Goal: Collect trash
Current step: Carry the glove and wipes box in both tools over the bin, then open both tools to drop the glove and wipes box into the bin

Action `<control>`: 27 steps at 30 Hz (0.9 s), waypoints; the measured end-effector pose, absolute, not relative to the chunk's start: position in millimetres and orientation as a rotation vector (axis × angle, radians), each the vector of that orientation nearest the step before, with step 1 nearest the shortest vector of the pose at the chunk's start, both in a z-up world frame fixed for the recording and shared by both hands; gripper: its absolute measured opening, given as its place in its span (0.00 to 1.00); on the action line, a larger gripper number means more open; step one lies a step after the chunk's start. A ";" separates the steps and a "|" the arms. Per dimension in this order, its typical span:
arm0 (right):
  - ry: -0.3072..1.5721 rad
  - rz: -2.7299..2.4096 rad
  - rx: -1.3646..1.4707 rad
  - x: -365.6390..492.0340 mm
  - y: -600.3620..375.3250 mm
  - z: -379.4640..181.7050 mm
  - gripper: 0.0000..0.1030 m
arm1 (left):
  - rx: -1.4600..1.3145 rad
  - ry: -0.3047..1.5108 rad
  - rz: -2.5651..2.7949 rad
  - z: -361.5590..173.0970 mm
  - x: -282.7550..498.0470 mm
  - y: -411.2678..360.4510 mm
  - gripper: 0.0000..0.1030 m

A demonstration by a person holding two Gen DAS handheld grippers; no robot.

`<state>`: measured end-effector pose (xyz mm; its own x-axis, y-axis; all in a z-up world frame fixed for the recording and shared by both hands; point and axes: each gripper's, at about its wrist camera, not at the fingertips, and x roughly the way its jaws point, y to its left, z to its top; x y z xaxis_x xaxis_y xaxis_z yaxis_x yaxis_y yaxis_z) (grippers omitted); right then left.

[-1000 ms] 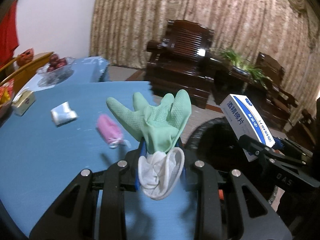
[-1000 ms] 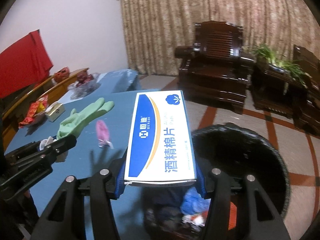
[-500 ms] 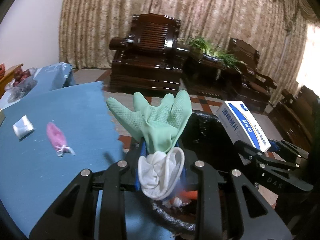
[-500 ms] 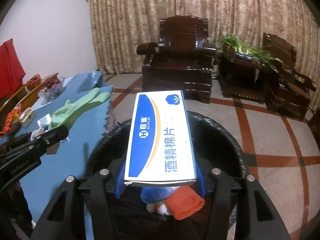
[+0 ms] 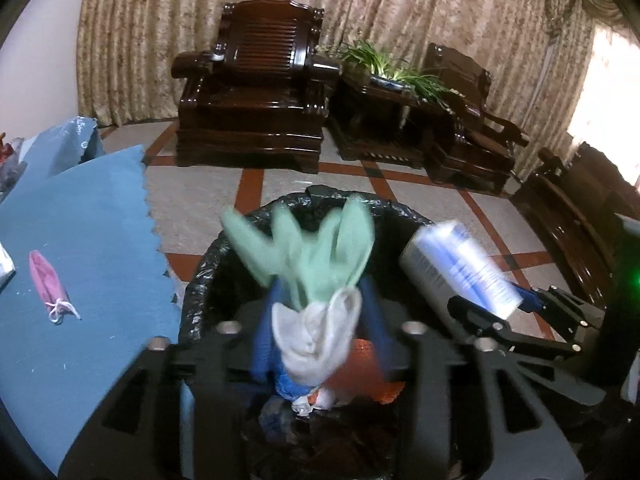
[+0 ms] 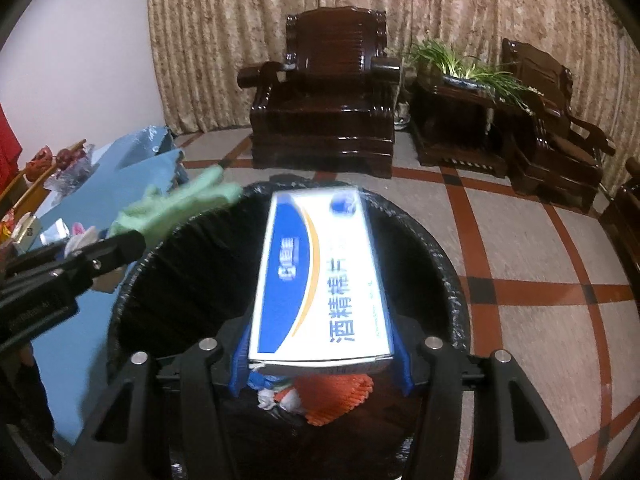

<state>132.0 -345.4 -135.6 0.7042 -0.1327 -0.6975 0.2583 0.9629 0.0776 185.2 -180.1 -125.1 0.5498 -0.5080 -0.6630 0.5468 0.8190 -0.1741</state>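
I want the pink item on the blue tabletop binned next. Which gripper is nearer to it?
Left. The left gripper, opening with the green rubber glove between its fingers, is beside the tabletop bearing the pink item; the right gripper is farther off, across the bin.

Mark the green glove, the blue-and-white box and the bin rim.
green glove [image 5: 320, 264]: left wrist view, on the palm below its fingers.
blue-and-white box [image 6: 316, 280]: right wrist view, middle of the printed top face.
bin rim [image 6: 448, 264]: right wrist view, black liner over the right edge.
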 end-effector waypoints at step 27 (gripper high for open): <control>0.626 0.016 0.080 160.5 -239.1 -90.7 0.94 | -0.058 0.655 -0.215 -78.8 173.2 7.0 0.90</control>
<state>160.5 -239.1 -90.7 0.8106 0.0394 -0.5842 0.0093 0.9967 0.0801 173.2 7.0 -78.8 0.7715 -0.2162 -0.5984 0.1800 0.9762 -0.1207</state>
